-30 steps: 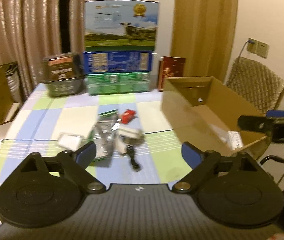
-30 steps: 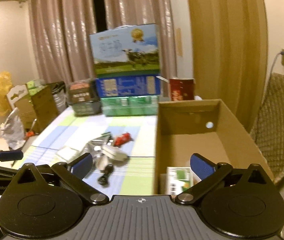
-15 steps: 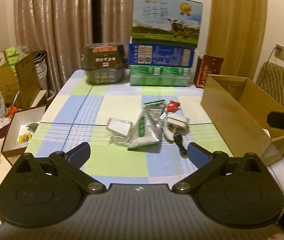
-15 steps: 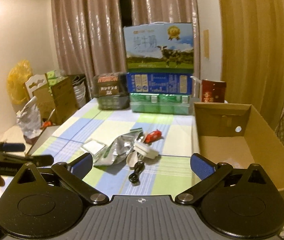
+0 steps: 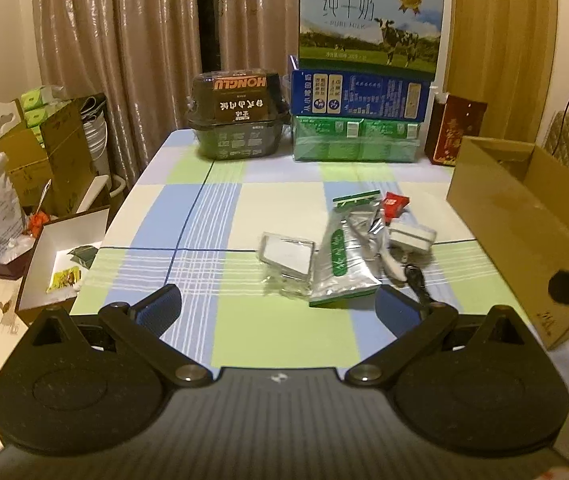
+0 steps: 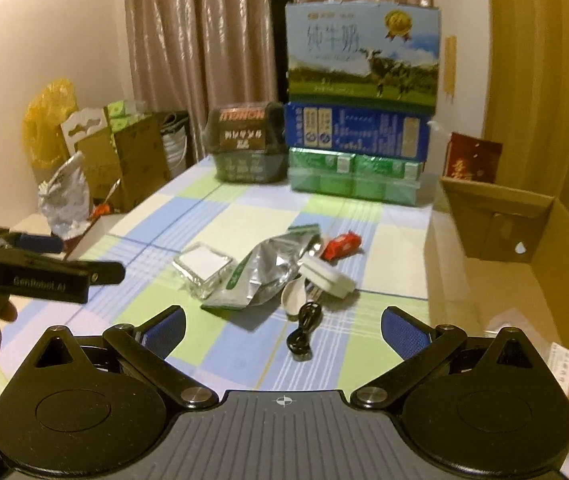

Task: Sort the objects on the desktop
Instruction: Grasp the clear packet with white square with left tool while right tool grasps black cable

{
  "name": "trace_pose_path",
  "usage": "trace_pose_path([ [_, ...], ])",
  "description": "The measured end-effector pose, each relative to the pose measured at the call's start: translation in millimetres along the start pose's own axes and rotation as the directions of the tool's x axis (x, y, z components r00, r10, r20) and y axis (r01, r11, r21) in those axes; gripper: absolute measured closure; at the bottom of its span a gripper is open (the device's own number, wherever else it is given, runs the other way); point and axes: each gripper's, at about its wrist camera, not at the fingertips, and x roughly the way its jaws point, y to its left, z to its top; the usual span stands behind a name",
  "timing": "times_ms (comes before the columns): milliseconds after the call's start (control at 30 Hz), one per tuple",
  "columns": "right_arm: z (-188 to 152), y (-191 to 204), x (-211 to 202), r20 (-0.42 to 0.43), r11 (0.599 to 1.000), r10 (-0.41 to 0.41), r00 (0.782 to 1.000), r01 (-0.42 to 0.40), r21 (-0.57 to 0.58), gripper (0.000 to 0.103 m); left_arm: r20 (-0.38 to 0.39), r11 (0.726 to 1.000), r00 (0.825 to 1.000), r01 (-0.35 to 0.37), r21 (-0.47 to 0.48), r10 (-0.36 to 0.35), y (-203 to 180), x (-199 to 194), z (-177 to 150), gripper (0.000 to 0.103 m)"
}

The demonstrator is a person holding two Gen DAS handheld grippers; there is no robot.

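Observation:
A small pile lies mid-table: a silver and green foil pouch (image 5: pixel 342 264) (image 6: pixel 264 276), a clear packet with a white card (image 5: pixel 286 254) (image 6: pixel 202 262), a red packet (image 5: pixel 394 204) (image 6: pixel 340 245), a white adapter (image 5: pixel 411 237) (image 6: pixel 326 276) and a black cable (image 5: pixel 418 280) (image 6: pixel 304 332). An open cardboard box (image 5: pixel 524 216) (image 6: pixel 496 276) stands at the right. My left gripper (image 5: pixel 280 308) is open and empty, held above the near table edge. My right gripper (image 6: pixel 282 324) is open and empty, near the pile and left of the box.
Stacked milk cartons (image 5: pixel 364 68), a dark plastic container (image 5: pixel 238 116) and a red box (image 5: pixel 454 130) line the table's far edge. Bags and open boxes (image 5: pixel 56 256) crowd the floor on the left. The left gripper also shows in the right wrist view (image 6: pixel 36 272).
Both grippers have swung left and pulled back, from over the box towards the pile. Both stayed open and empty.

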Motion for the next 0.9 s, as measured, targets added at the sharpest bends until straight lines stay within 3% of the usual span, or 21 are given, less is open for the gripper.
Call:
trace_pose_path([
  [467,-22,-20,97,-0.096,0.999,-0.035,0.995,0.034,-0.020,0.003,-0.013,0.993,0.999,0.049,0.106,-0.048,5,87,-6,0.003],
  [700,-28,-34,127,-0.136,1.000,-0.024,0.990,0.026,0.015,0.017,-0.022,0.985,0.998,0.053,0.166,-0.050,9,125,-2,0.006],
  [900,-30,-37,143,-0.150,0.999,-0.013,0.989,0.020,0.046,0.024,-0.056,0.979,0.995,0.097,0.181,-0.088,5,152,-4,0.010],
])
